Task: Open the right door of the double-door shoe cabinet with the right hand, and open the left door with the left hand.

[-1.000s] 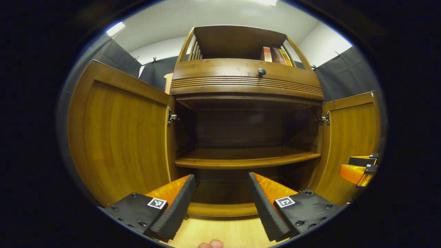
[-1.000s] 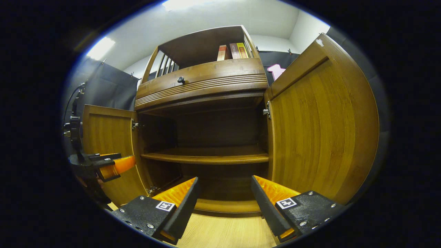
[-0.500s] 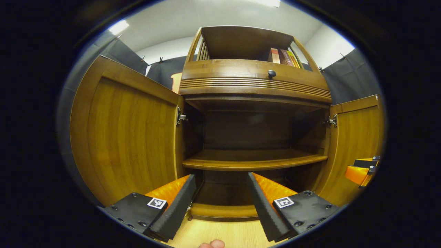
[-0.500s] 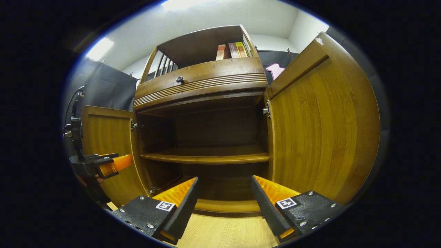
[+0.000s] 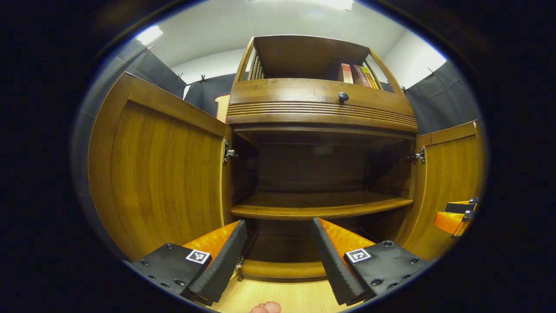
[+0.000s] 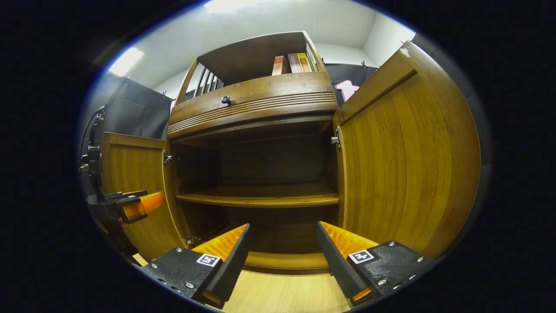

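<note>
We see the shoe cabinet straight ahead of both grippers, with both of its doors swung wide. In the left gripper view the left door stands open on the left, its inner face turned toward us, and the right door stands open at the far right. The left gripper sits low in front of the cabinet's bottom opening with its fingers spread apart and nothing between them; a fingertip of the person's hand peeks in at the bottom edge over the light wooden floor. At the right edge of that view we make out the right gripper, close beside the right door. In the right gripper view the right door fills the right side, the left door stands open on the left, and the right gripper likewise has its fingers released and apart, gripping nothing. The left gripper shows farther off at the left, in front of the left door. Inside the cabinet a single shelf crosses the dark interior. Above it runs a drawer with a dark round knob, and a few books stand upright on the top shelf.
</note>
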{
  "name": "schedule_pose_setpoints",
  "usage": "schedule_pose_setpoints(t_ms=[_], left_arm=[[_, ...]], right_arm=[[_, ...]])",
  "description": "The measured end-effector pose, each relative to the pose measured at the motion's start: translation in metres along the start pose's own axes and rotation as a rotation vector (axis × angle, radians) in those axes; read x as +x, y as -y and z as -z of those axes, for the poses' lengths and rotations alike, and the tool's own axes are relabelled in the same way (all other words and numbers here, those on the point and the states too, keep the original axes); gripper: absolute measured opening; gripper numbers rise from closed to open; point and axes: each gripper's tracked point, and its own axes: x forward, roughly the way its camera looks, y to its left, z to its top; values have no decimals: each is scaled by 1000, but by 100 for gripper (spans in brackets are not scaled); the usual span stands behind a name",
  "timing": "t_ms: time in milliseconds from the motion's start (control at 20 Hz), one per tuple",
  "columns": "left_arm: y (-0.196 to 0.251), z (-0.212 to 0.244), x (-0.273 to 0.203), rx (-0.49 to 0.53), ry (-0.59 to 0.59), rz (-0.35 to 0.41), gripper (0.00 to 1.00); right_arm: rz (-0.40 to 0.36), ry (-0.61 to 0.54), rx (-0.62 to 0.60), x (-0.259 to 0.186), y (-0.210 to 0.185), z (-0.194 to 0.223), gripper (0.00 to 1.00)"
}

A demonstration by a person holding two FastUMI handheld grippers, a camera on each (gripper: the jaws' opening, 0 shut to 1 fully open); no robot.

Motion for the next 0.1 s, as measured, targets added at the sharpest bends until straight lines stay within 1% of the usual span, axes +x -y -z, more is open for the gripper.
schedule_pose_setpoints(t_ms=[50,100], left_arm=[[1,0,0,-2,0,2,97],[1,0,0,-4,2,3,97]], right_arm=[[0,0,3,1,-1,0,96],[-1,-2,4,1,-1,1,92]])
